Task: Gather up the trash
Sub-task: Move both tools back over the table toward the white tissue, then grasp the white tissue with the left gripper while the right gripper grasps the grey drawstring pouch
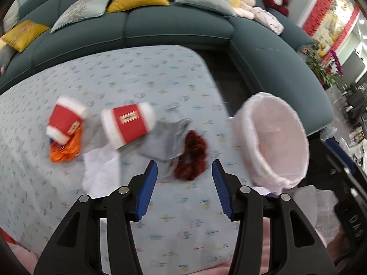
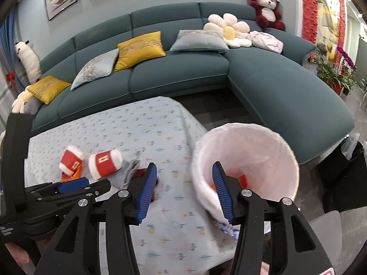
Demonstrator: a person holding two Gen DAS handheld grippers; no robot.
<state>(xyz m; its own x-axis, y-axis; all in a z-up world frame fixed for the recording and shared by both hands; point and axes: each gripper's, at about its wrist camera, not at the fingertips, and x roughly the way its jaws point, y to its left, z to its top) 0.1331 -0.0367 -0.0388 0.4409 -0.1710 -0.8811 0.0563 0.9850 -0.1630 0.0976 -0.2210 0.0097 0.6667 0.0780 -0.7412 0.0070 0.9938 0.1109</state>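
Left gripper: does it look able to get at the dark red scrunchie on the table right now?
Probably yes. The left gripper stands open and empty, and the dark red scrunchie lies just ahead between its fingers' lines. Nothing covers its near side; only the grey cloth overlaps its far edge. The bin sits off to the side.

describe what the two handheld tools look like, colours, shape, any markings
Both match. The left tool and right tool each have two black plastic fingers with triangular cut-outs, silver round pivot bolts, and blue ribbed pads. White lettering shows on the right tool's black body in the left view, too blurred to read. No cables or sleeves show.
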